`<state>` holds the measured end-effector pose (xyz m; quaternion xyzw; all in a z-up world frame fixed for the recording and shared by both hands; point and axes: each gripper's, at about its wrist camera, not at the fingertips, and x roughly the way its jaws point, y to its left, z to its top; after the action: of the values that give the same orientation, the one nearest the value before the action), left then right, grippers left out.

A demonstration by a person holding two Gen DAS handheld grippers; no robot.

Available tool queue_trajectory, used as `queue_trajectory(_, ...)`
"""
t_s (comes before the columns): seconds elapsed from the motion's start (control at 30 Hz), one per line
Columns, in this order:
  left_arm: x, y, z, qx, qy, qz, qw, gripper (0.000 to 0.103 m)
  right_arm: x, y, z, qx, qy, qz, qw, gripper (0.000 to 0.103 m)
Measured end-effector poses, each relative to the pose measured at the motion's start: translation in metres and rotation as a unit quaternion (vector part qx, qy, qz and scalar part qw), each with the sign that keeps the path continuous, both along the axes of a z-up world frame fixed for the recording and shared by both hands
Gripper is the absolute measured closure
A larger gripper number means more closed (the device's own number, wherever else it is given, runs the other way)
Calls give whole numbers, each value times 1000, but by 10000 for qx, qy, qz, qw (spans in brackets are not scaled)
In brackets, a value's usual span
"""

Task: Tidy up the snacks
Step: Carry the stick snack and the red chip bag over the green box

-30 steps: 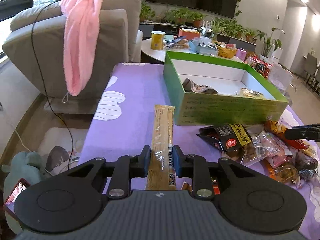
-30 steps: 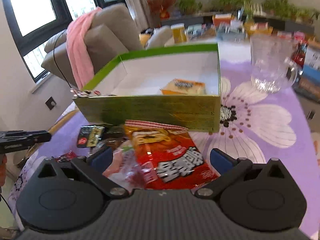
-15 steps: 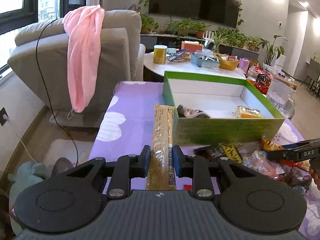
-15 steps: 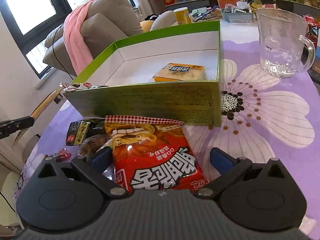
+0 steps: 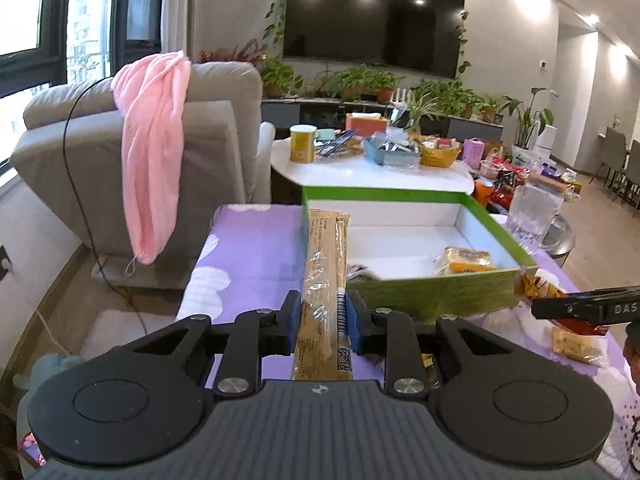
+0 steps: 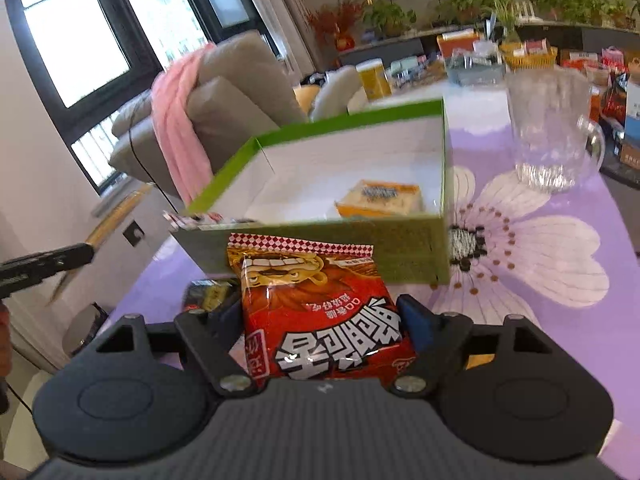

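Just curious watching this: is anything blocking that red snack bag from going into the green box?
Only the green cardboard box's near wall stands between it and the red snack bag clamped in the right gripper. Inside, one yellow packet lies right; the rest looks free.

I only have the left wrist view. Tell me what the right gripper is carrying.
Observer: The right gripper is shut on a red snack bag with a checkered top edge, held just short of the green box.
Operator: Report what stands beside the box on its far right; I only see a blurred clear shape.
Observer: It is a clear glass mug with a handle, upright on the purple flowered tablecloth, apart from the box.
Operator: Say where the yellow packet lies in the box.
Observer: The yellow packet lies flat on the box floor near the front right corner.
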<state>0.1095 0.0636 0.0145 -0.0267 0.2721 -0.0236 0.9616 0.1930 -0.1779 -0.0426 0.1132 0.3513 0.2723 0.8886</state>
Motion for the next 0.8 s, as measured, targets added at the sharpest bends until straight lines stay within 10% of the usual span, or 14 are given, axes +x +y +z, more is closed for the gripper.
queue_trajectory(0.33,41,-32,10,-174,-227,-148,9995,81,-8,13,46,-67,-986,-532,9937,42)
queue_trajectory(0.8,101,-44,7,-258,-215,-258,9991,81,39,32,48,-98,-942,-693,9931,42)
